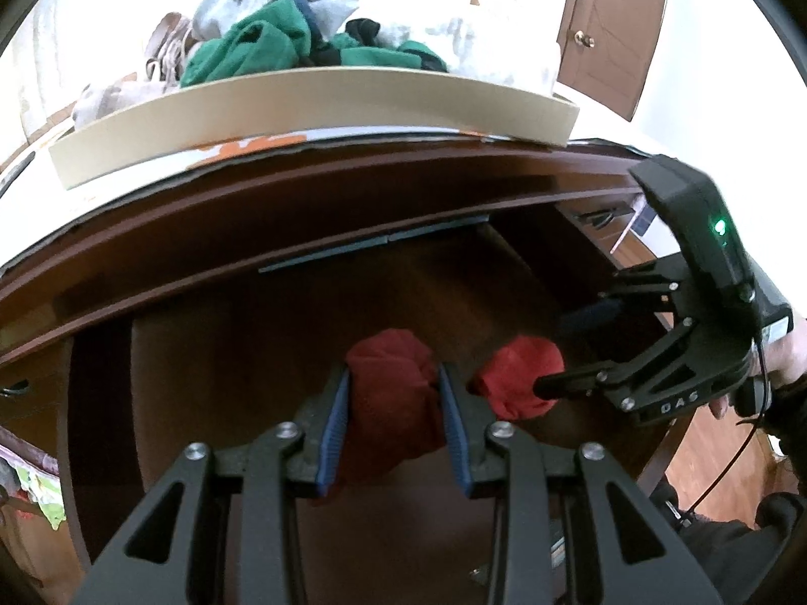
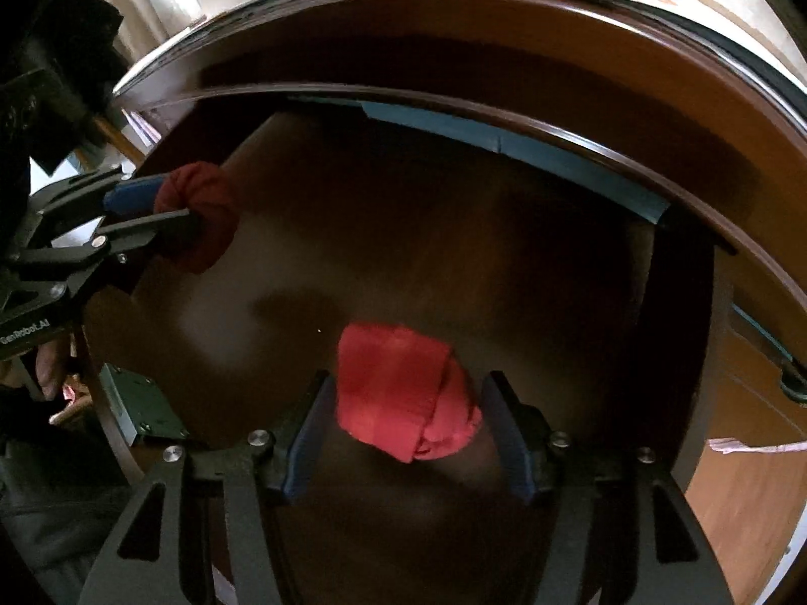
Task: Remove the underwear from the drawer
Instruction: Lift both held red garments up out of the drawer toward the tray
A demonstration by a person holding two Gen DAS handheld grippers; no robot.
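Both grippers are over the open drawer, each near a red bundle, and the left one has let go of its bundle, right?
Not quite. The left gripper is clamped on its red bundle, as the left wrist view shows. The right gripper stands open around the other red bundle over the drawer.

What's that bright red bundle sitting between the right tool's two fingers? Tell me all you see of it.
The red underwear is a soft, matte cloth piece rolled into a plump bundle, with folds and a seam along one side. It sits over the dark brown drawer floor, between the blue pads of the right gripper; its jaws stand apart with gaps on both sides, so nothing squeezes it. In the left wrist view it lies beside the darker bundle pinched by the left gripper.
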